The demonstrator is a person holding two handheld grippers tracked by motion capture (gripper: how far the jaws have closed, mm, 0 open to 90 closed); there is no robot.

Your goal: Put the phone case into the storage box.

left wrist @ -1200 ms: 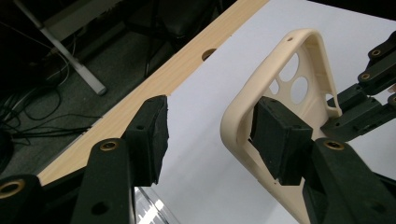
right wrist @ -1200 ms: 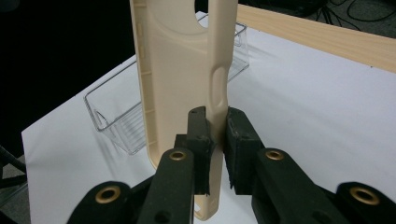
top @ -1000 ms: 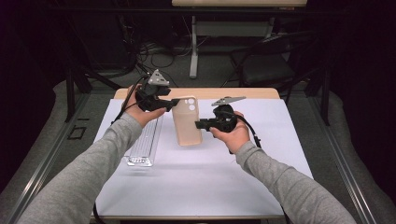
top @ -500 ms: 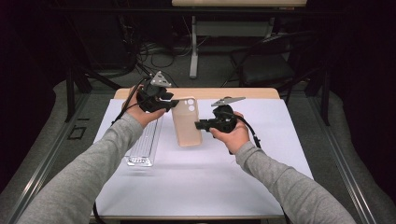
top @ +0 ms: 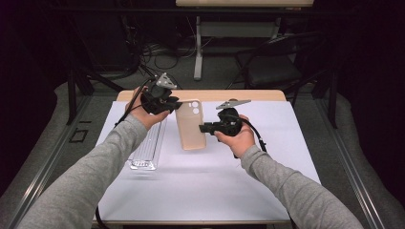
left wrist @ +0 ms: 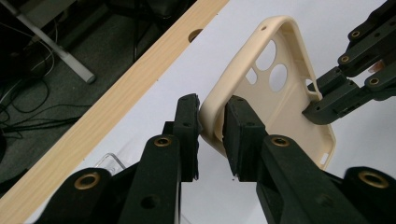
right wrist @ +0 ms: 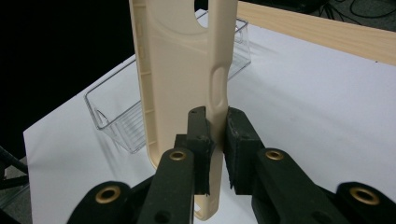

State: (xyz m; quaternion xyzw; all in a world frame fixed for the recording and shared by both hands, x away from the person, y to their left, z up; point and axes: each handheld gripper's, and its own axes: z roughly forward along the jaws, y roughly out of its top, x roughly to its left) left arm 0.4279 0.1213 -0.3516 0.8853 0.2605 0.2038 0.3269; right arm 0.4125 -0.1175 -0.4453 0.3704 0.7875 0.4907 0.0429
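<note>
A beige phone case (top: 191,126) is held above the white table between both grippers, its camera holes at the far end. My left gripper (top: 177,102) grips the rim of its top left corner. In the left gripper view the phone case (left wrist: 280,93) has that rim pinched between the pads of my left gripper (left wrist: 212,126), whose jaws have just been closing on it. My right gripper (top: 203,128) is shut on the case's right side edge. In the right gripper view the phone case (right wrist: 182,70) stands on edge in my right gripper (right wrist: 215,135).
A clear plastic tray (top: 148,145) lies on the white table cover (top: 210,186) to the left, under the left forearm. The table's wooden far edge (top: 258,94) runs behind the grippers. Cables and chair legs lie on the floor beyond.
The left gripper's jaws have drawn in onto the case's top left corner. Both hands and the case have stayed in place.
</note>
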